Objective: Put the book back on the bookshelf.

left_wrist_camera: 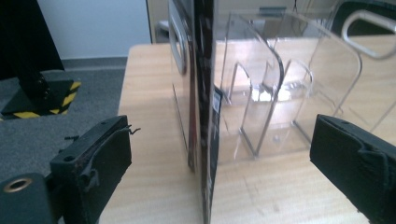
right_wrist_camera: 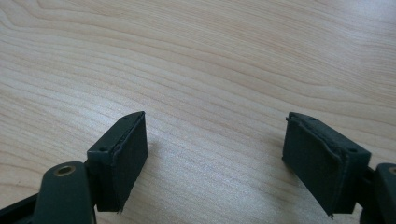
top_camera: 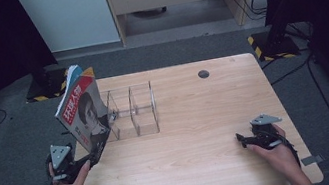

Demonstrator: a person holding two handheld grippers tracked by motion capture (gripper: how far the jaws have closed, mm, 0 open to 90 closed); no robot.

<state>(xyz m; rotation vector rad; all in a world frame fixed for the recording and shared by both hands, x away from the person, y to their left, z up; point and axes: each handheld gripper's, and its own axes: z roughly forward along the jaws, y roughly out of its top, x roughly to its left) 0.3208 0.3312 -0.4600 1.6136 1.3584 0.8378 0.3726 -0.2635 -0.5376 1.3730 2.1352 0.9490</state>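
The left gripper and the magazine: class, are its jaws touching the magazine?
Apart. In the left gripper view the left gripper has its jaws spread wide, and the magazine stands edge-on between them with table showing either side.

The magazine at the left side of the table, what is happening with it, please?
A person holds a gripper in each hand. The left gripper is at the lower edge of the magazine, which stands tilted against the clear acrylic file holder. Its jaws are wide apart, one on each side of the magazine, not clamped. The right gripper rests open over the bare wooden table, away from everything.
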